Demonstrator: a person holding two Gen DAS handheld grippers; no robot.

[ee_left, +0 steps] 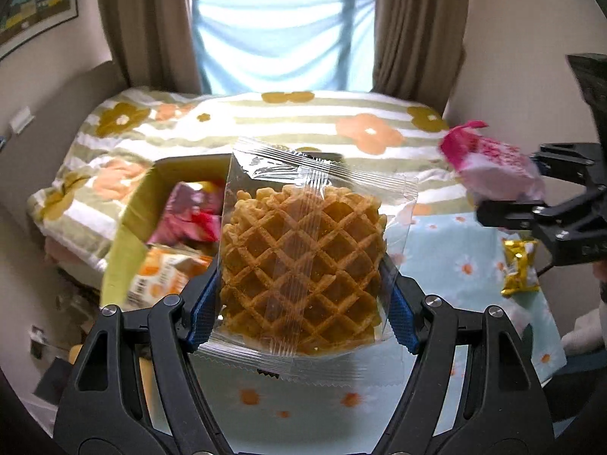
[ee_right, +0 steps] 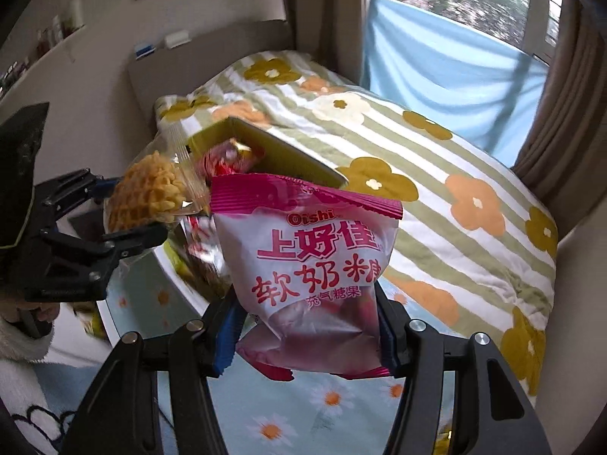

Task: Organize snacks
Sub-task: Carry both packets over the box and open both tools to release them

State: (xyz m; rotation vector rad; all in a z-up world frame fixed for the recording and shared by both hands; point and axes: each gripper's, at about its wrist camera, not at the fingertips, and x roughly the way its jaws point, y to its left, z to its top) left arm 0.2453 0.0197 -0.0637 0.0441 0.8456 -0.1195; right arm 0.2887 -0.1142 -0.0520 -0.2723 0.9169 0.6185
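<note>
The left gripper [ee_left: 299, 284] is clamped, jaws fairly wide, on the lower sides of a waffle in a clear wrapper [ee_left: 303, 261], held upright in the air so its broad face shows; no print on the wrapper can be read. The right gripper [ee_right: 303, 333] pinches the bottom of a pink and white candy bag [ee_right: 307, 265], lifted clear of the daisy-print cloth [ee_right: 334, 409]. Its front reads "Oishi" above "上好佳" and "软奶糖". Both packs appear raised for carrying to the yellow-green box [ee_left: 125, 242] at far left, which already holds several packets. A gold-wrapped snack [ee_left: 519, 265] lies on the cloth at right, apparently waiting.
</note>
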